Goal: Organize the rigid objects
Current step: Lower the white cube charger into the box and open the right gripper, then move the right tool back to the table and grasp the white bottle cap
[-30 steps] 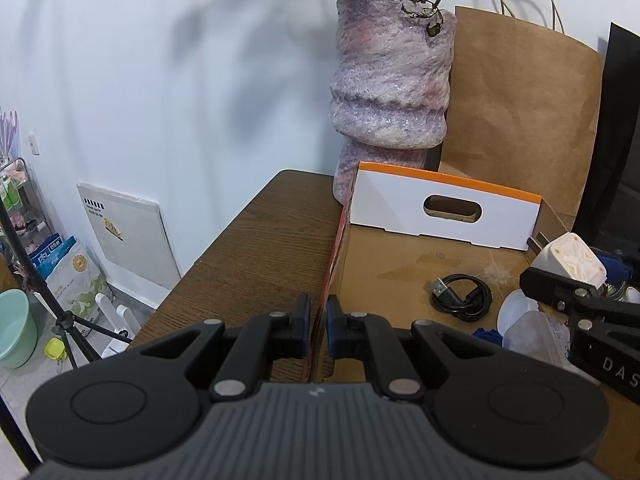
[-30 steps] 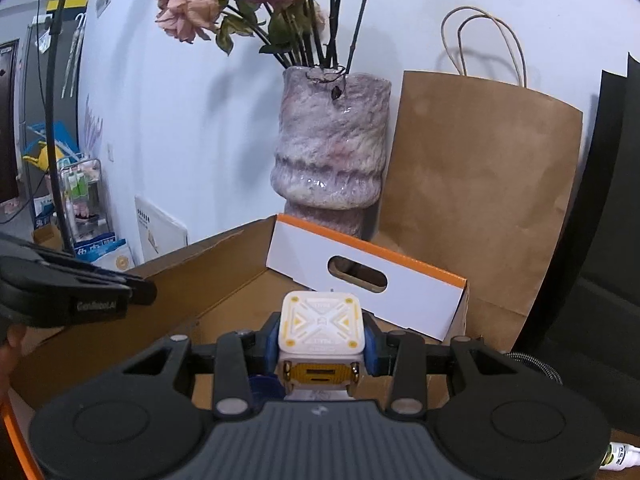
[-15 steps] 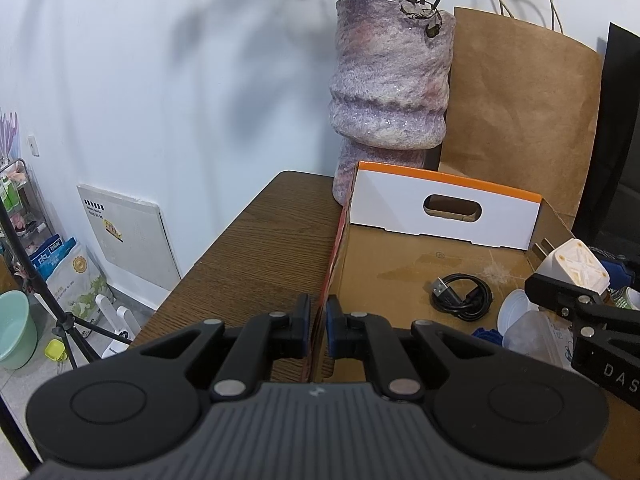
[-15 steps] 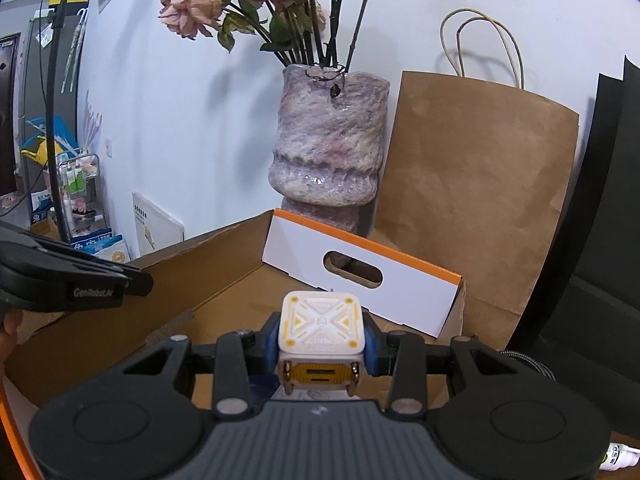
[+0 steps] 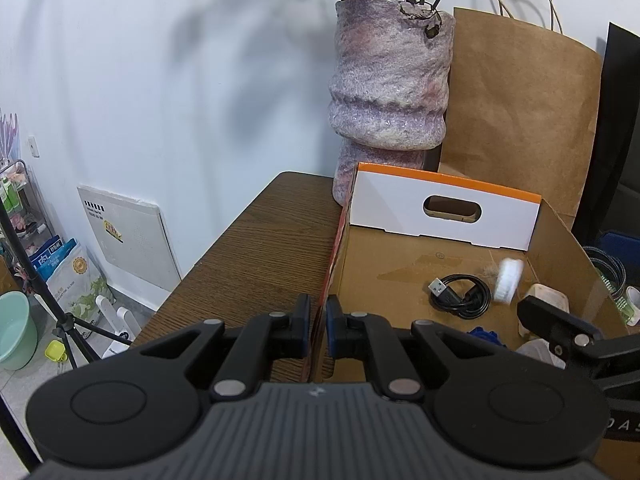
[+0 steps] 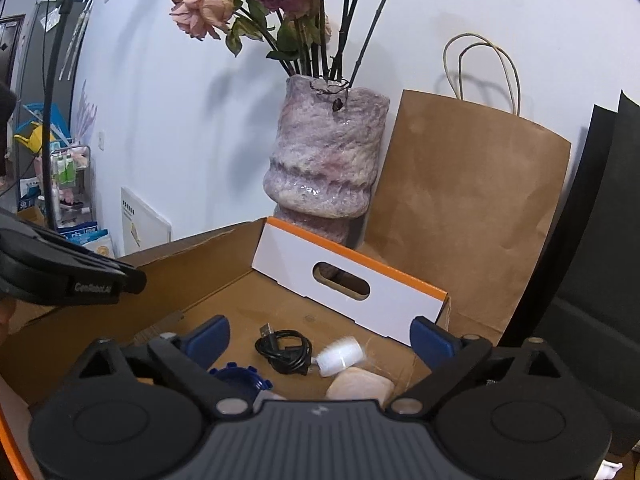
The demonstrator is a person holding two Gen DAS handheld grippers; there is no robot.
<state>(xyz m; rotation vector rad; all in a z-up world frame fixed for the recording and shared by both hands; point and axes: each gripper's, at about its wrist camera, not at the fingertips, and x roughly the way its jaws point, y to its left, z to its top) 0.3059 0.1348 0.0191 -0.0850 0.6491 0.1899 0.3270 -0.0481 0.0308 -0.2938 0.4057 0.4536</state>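
My left gripper (image 5: 317, 322) is shut on the left wall of the cardboard box (image 5: 338, 248). My right gripper (image 6: 320, 338) is open and empty above the box floor (image 6: 240, 312); it shows at the right of the left wrist view (image 5: 560, 326). The white cube (image 6: 340, 356) is blurred in motion inside the box, next to a coiled black USB cable (image 6: 284, 350); it also shows in the left wrist view (image 5: 507, 280), beside the cable (image 5: 460, 294). A pale rounded object (image 6: 360, 386) and a blue ring-shaped part (image 6: 238, 378) lie in the box too.
A mottled purple vase (image 5: 388, 92) with dried roses stands behind the box, and a brown paper bag (image 5: 520, 120) beside it. The box's white-and-orange end flap (image 5: 444, 210) stands upright. The wooden table (image 5: 256, 248) ends at the left, with floor clutter below.
My right gripper has opened and let go of the white cube, which has dropped into the box beside the cable. My left gripper has stayed shut on the box wall.
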